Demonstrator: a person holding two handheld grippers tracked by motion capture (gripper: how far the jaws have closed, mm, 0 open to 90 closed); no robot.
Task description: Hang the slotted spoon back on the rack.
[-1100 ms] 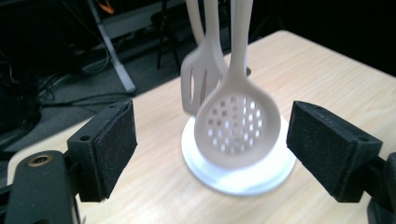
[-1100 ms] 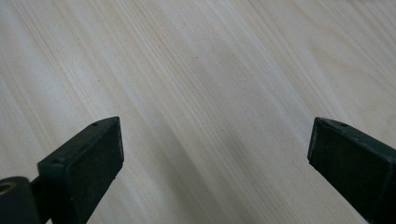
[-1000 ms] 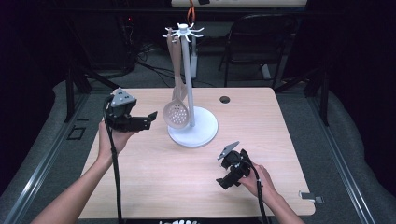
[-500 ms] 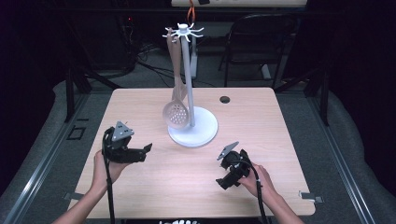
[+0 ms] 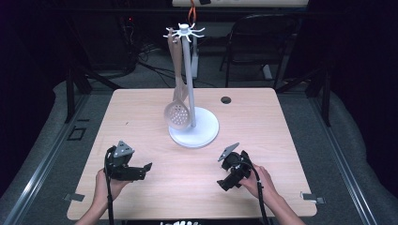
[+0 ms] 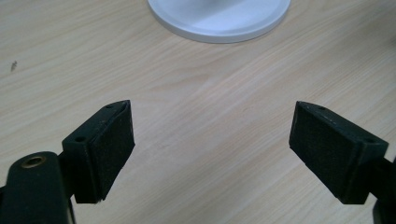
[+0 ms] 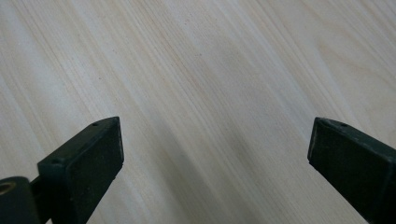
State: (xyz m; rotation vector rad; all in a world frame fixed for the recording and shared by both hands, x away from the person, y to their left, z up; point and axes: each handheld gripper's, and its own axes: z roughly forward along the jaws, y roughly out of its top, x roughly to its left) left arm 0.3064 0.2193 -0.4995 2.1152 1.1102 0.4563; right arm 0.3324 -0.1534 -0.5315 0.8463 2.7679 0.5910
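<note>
Moved down and nearer the person since a second ago: left tool (image 5: 146, 167), now low over the worktop (image 5: 281, 140), near-left of the stand (image 5: 194, 126), jaws apart and empty. Unmoved: right tool (image 5: 223, 183), near-right of the stand, jaws wide apart over bare wood. Hung on the stand, a slotted spoon (image 5: 177, 114), bowl just above the base.

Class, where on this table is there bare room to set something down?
Bare wood lies left of the stand's round base, right of it below the dark hole, and between the left gripper and right gripper. It is crowded around the hanging slotted spoon.
</note>
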